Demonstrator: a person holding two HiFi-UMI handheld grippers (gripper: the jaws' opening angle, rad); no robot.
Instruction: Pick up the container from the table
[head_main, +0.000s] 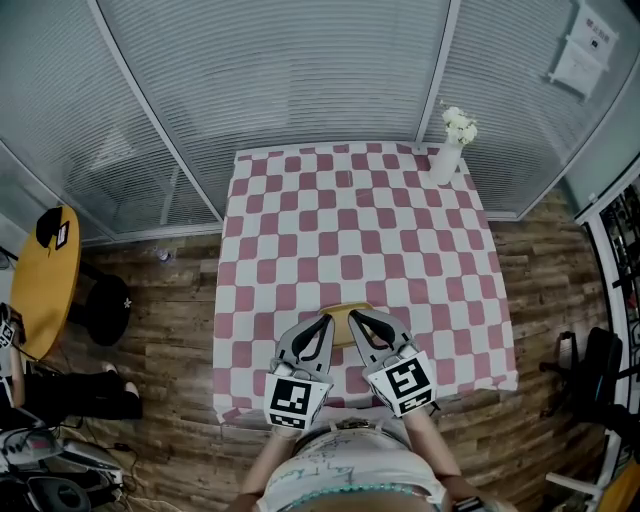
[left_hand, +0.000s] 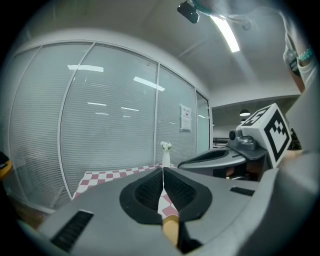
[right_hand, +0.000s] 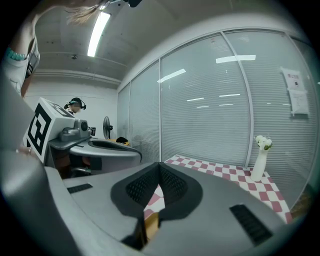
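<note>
- Left claw (head_main: 325, 321): shut, pads pressed flat together, nothing pinched inside.
- Right claw (head_main: 356, 316): shut too, and empty.
- Tan container (head_main: 342, 322): on the table (head_main: 290, 190), close to its 6 o'clock edge, peeking out between and under the two claw tips, mostly hidden.
- From each claw's own camera, only a small tan bit low down, under the shut pads.
- Not picked up yet, by the look of it.
- Might shove the container along instead of grabbing it, with both claws shut and no gap to fit around it.
- Could slide it toward 6 o'clock and right off the table, with so little room left on that side.
- Could catch the checked cloth (head_main: 400, 250) and drag it into a bump, with the tips scraping too low.
- Could bang one claw against the other, with the tips just beside each other.
- Could tip the container over with a push from only one side.
- No worry about the white vase (head_main: 445, 160) of flowers at 1 o'clock, well apart at the far corner.
- Safest guess: open a claw wide first, then close gently on the container's side.
</note>
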